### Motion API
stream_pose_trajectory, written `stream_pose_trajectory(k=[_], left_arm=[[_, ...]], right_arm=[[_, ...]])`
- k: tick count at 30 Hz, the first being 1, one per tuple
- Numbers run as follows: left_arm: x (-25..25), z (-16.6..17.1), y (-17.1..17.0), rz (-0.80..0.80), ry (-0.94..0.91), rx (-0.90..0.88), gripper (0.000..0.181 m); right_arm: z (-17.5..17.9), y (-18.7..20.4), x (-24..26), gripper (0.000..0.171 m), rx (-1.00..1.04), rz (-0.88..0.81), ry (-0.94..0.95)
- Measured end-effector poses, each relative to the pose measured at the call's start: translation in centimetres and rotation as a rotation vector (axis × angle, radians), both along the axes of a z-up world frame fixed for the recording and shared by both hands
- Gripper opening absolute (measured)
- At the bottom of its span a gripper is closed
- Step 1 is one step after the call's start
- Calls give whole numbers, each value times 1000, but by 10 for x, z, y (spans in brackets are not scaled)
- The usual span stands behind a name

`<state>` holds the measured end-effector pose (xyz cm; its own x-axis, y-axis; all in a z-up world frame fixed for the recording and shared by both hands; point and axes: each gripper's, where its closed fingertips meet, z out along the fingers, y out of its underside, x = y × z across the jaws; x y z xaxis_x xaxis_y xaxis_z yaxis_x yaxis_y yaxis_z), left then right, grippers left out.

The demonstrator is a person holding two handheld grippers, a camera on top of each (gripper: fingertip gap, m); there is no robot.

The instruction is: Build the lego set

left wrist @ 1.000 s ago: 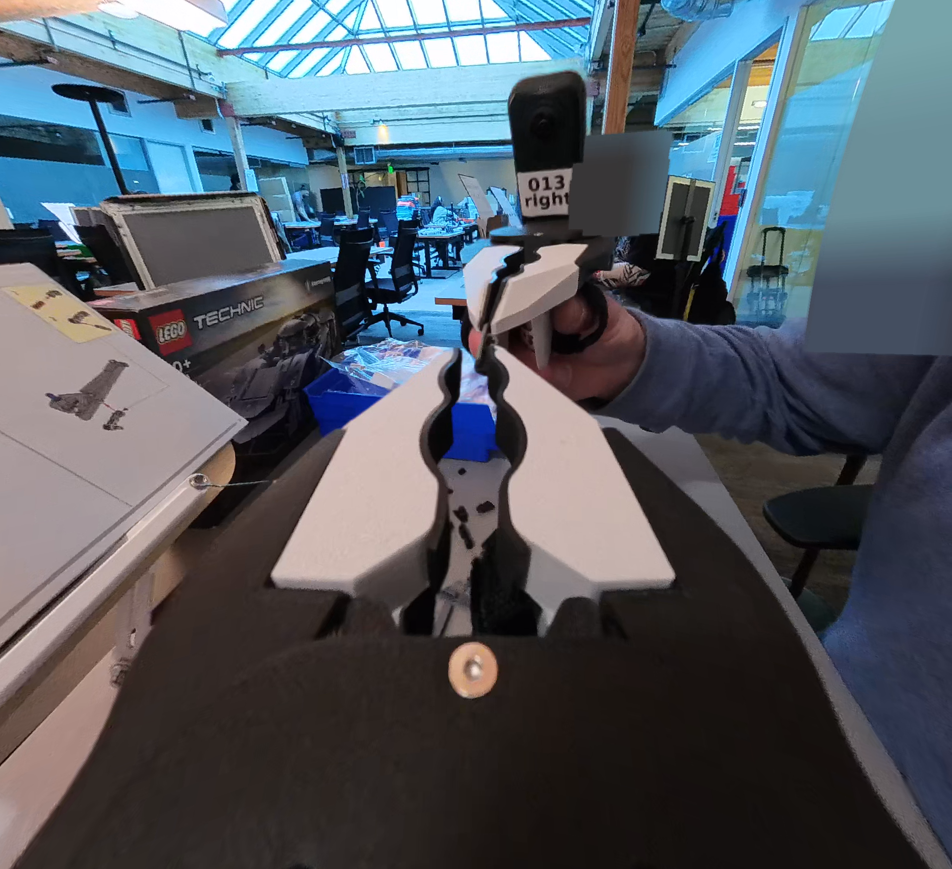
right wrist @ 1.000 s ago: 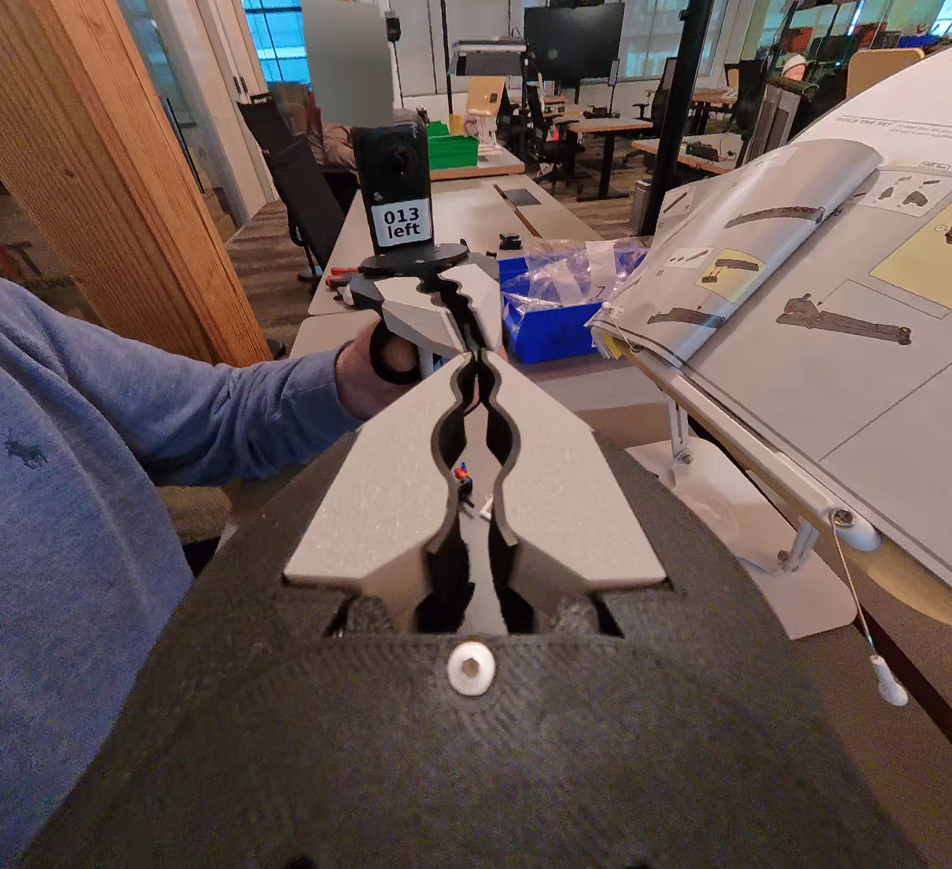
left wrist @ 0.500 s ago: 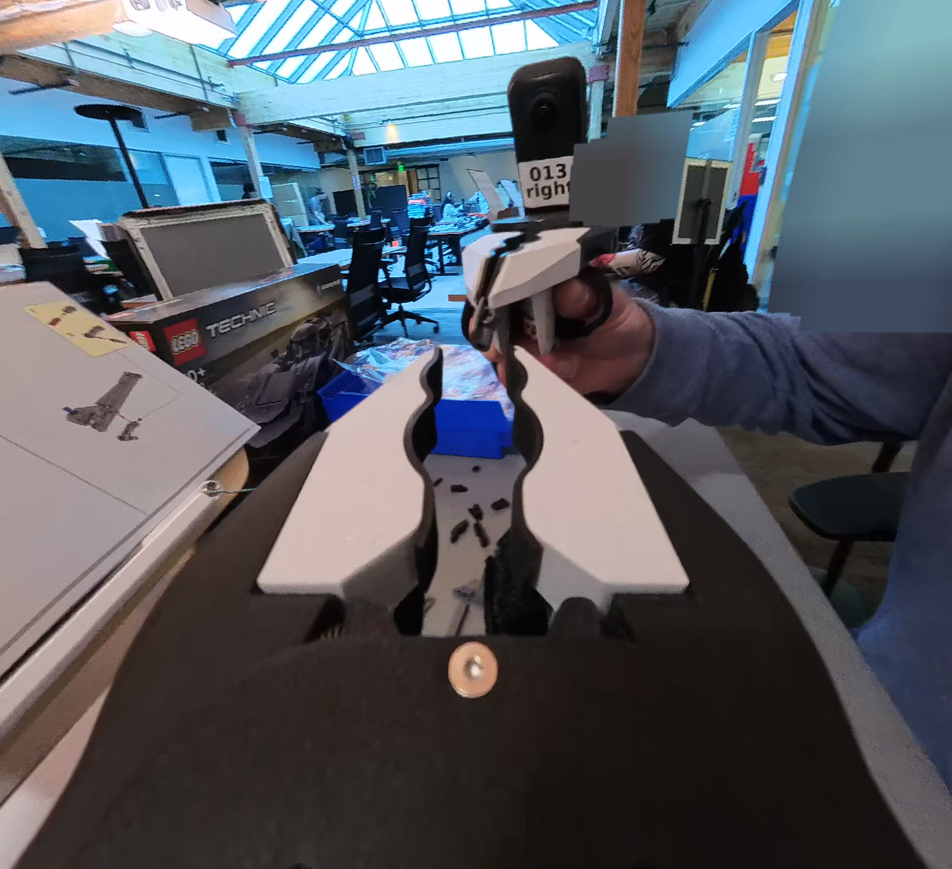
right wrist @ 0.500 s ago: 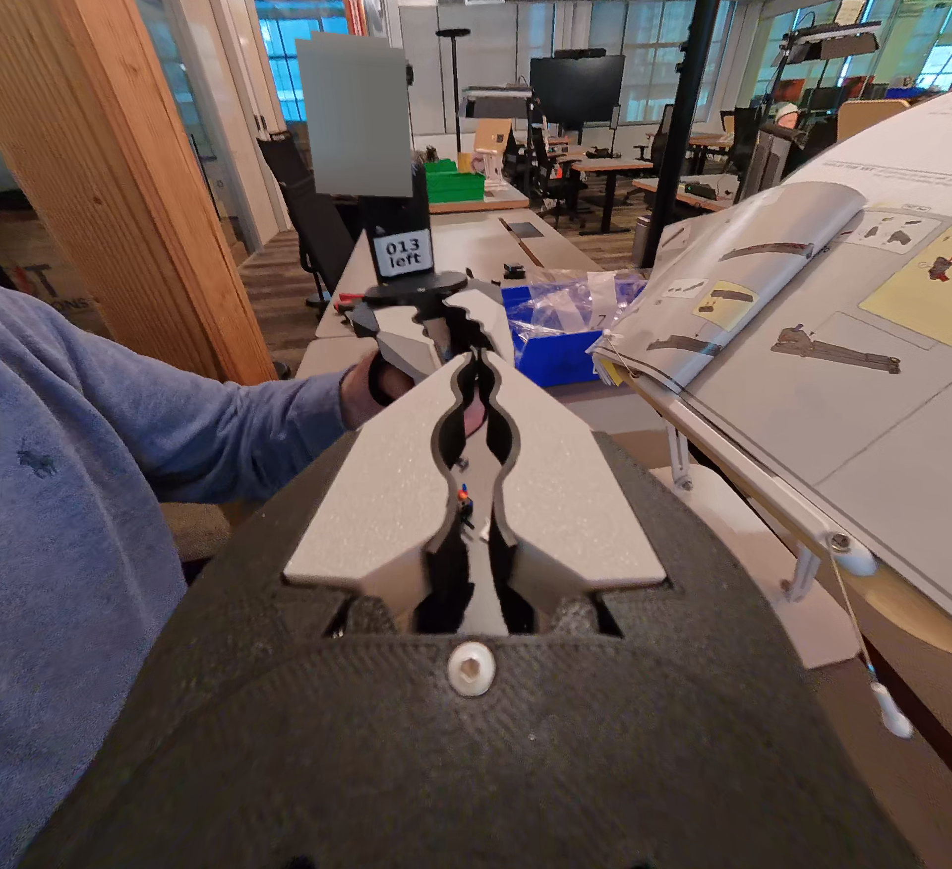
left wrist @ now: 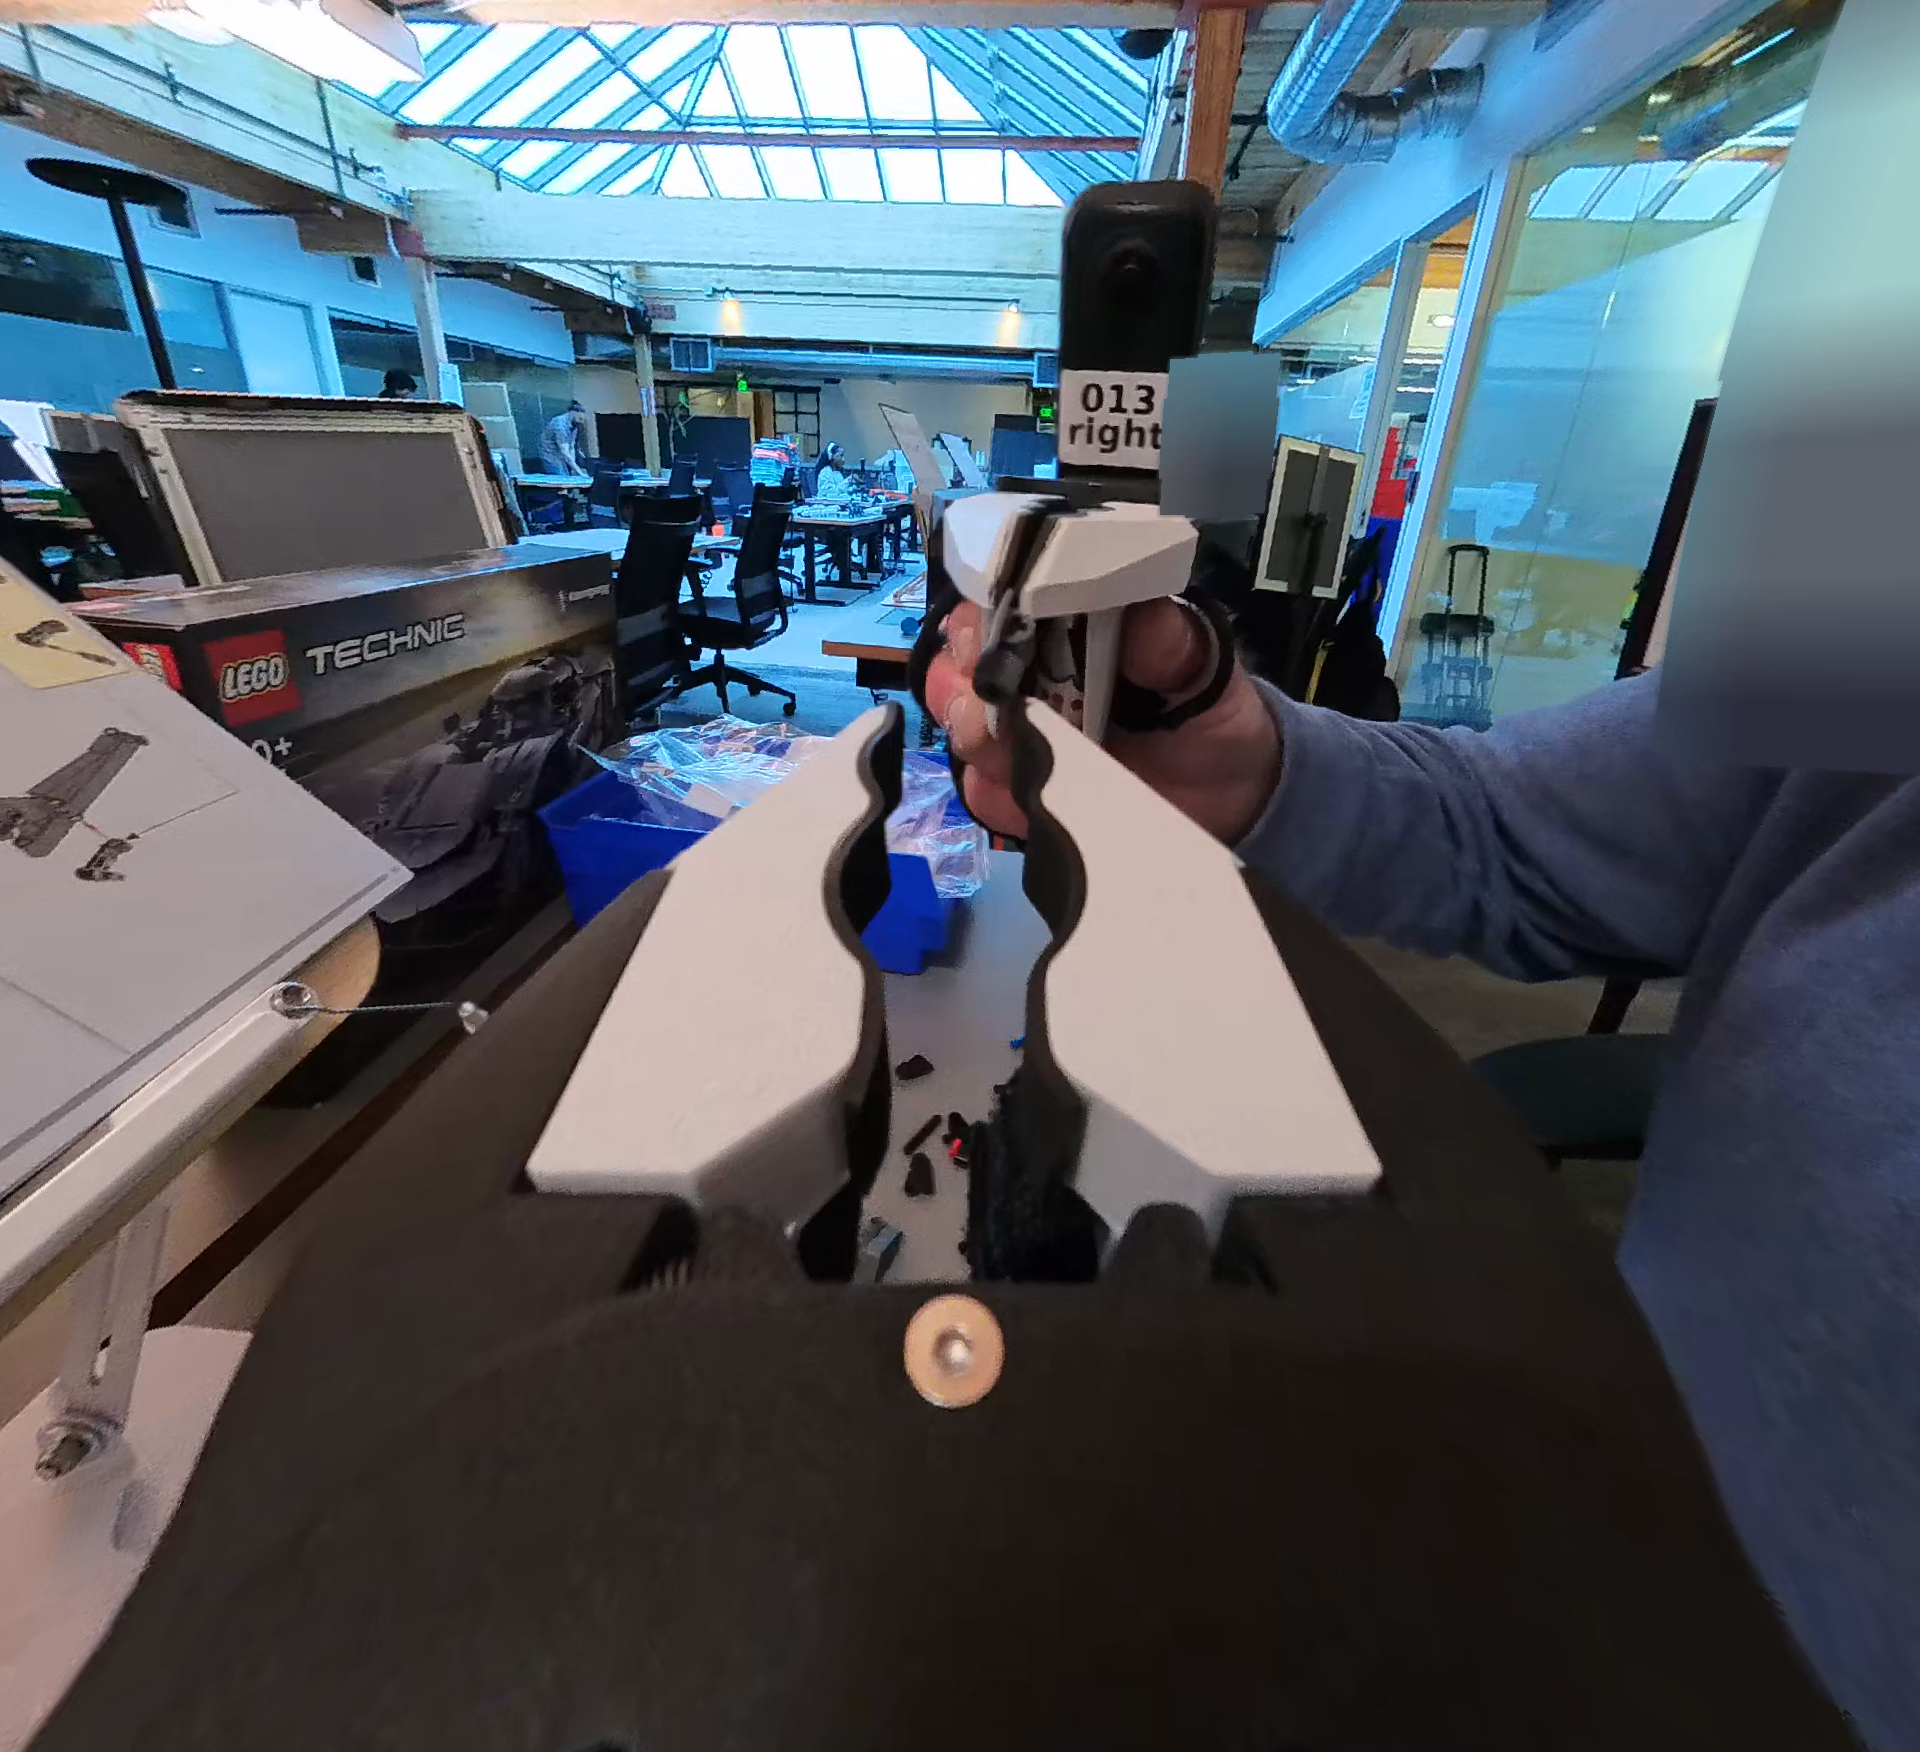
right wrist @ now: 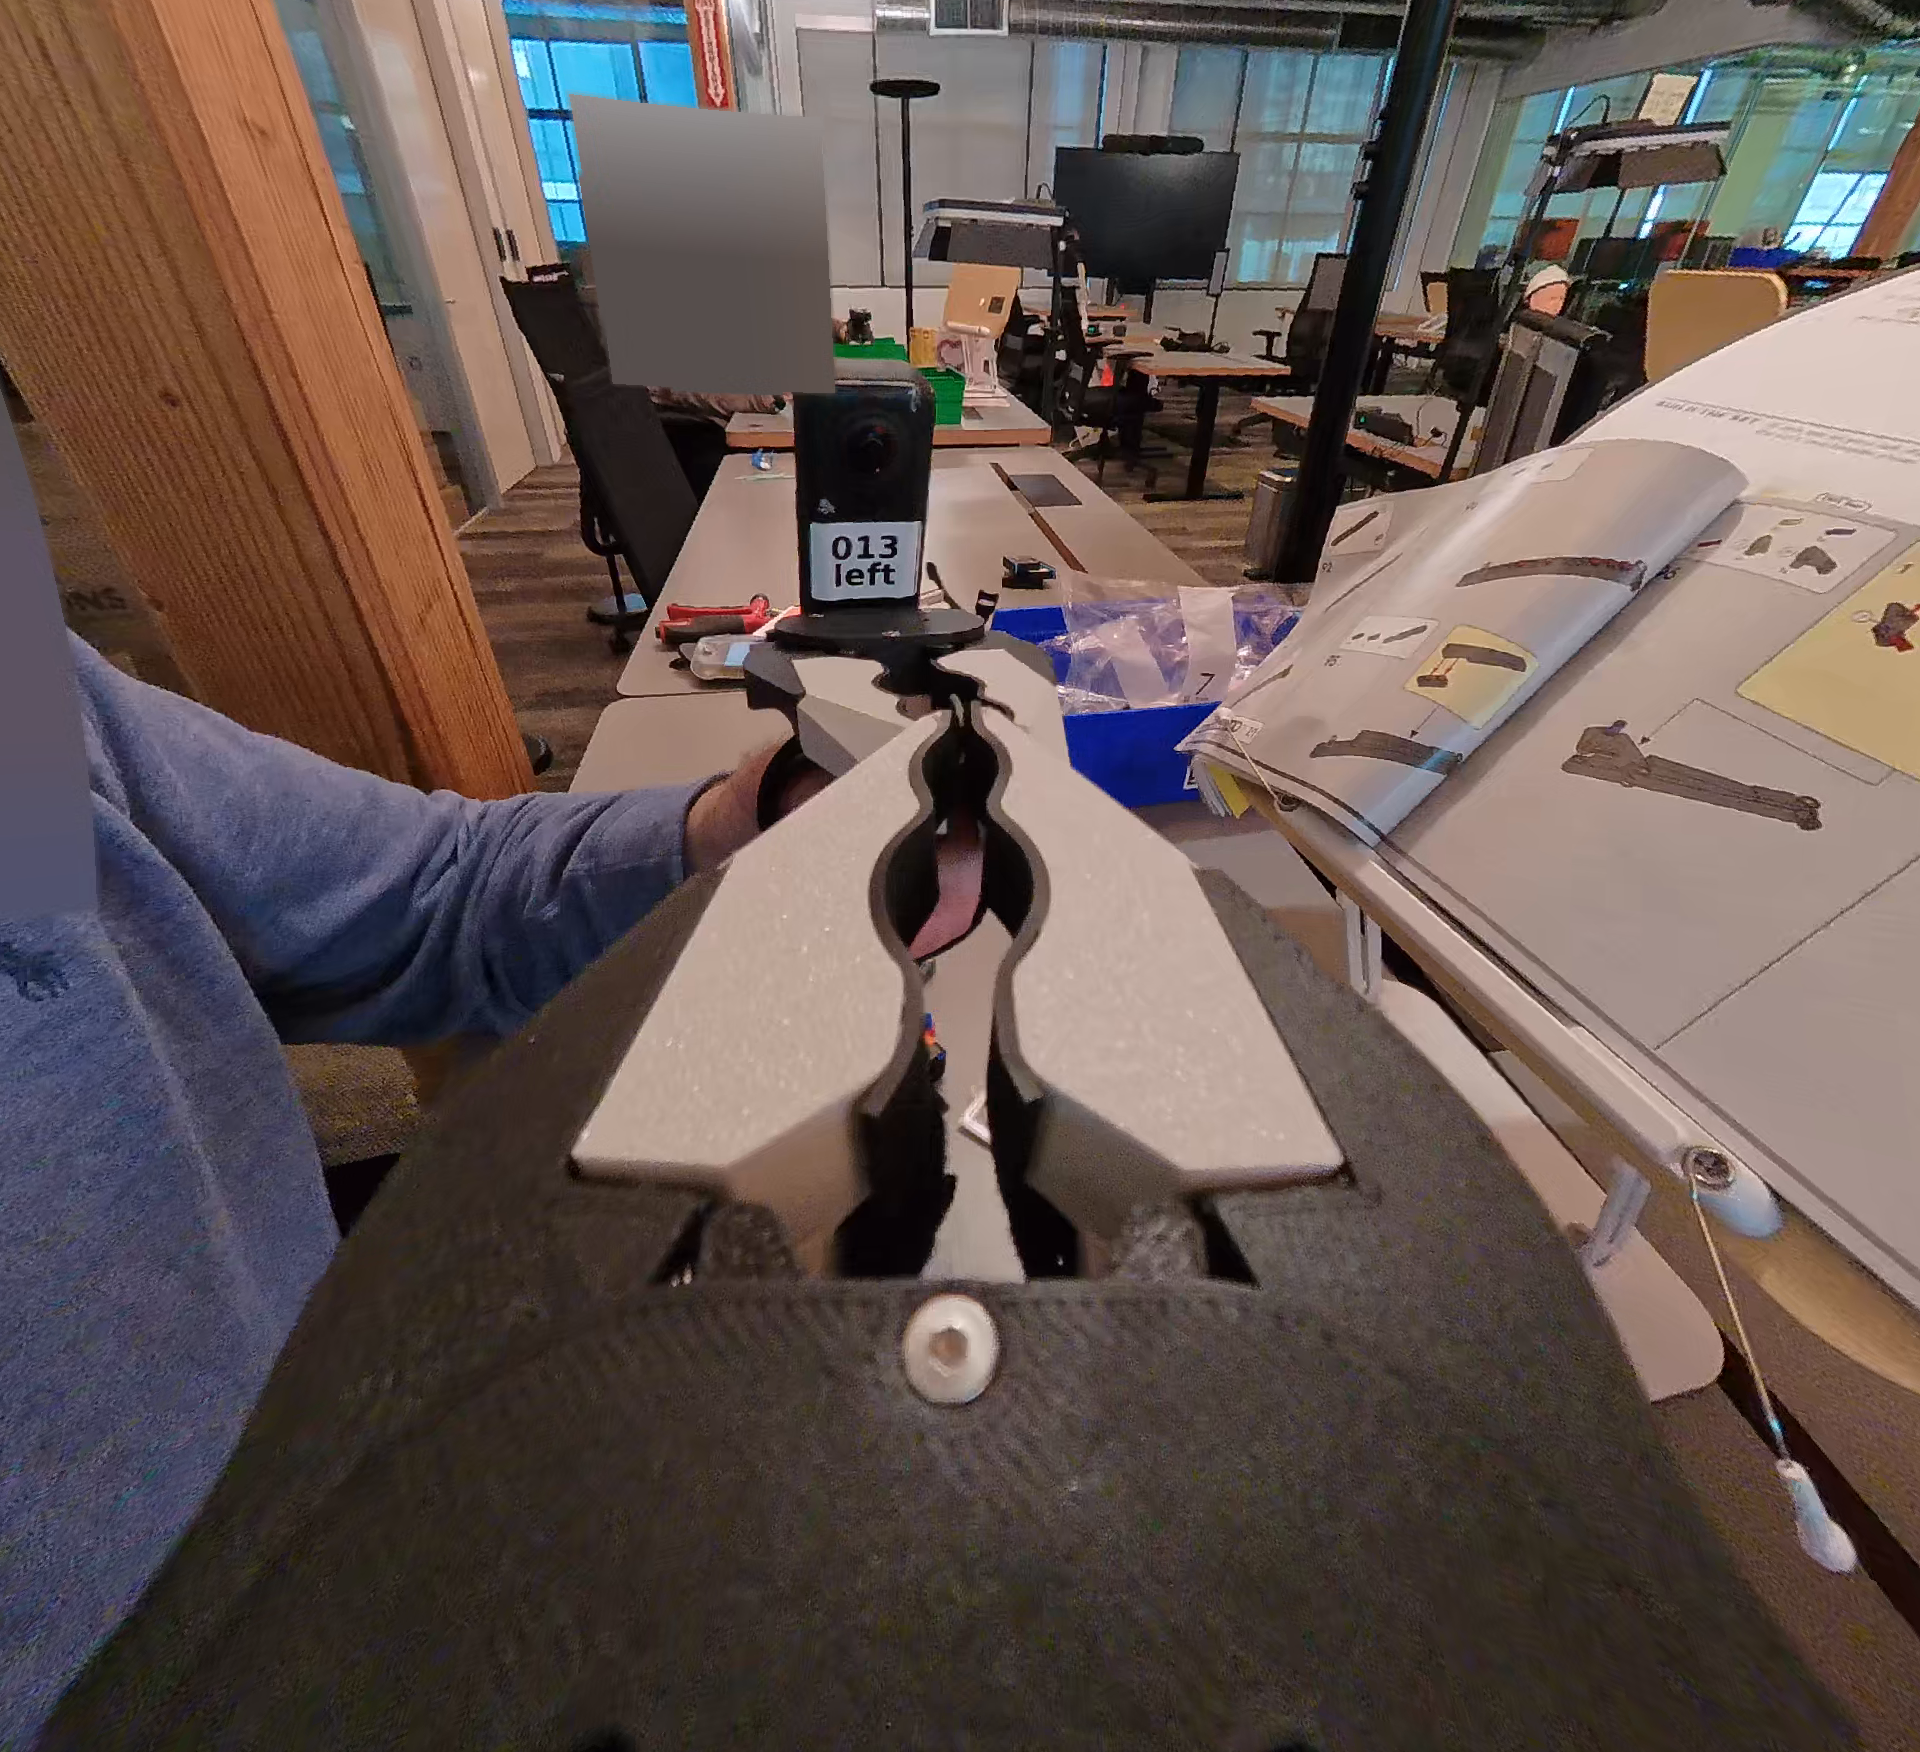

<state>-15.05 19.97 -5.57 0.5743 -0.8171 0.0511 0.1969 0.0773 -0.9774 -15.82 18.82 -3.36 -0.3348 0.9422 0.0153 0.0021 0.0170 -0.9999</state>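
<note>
Instruction booklet [left wrist: 156,829]: open on stand, far left; diagrams, print too small to read.
Set box [left wrist: 416,694]: dark, red logo patch, white lettering; behind booklet.
Blue bin [left wrist: 644,845]: holds clear bags, beside box.
Left gripper [left wrist: 956,767]: jaws apart, nothing between.
Loose lego pcs [left wrist: 925,1131]: small, dark, on worktop [left wrist: 935,975] under left jaws.
Right gripper [left wrist: 1003,663]: jaws clamped on small dark pc; labelled camera on top.
</note>
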Motion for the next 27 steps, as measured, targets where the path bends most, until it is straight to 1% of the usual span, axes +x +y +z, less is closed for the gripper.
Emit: stream_pose_trajectory(k=[6,8,11,16,19,21,24,27], left_arm=[[-6,4,0,-32,-65,-19,18],[-6,5,0,-34,-77,-16,19],[-3,4,-2,-31,-58,0,18],[-1,6,-4,-26,-58,24,8],[-1,7,-5,-29,-58,30,3],[-1,7,-5,-28,-57,31,5],[4,7,-8,-53,-54,31,14],[5,8,-9,-60,-62,33,15]], right_arm=[[5,3,2,0,120,-74,29],[7,1,2,0,124,-74,34],[6,-1,1,0,76,-49,40],[6,3,1,0,-73,-4,62],[4,4,1,0,-116,6,68],[4,5,1,0,-127,9,73],[2,5,0,0,-116,2,72],[3,4,1,0,-124,7,74]])
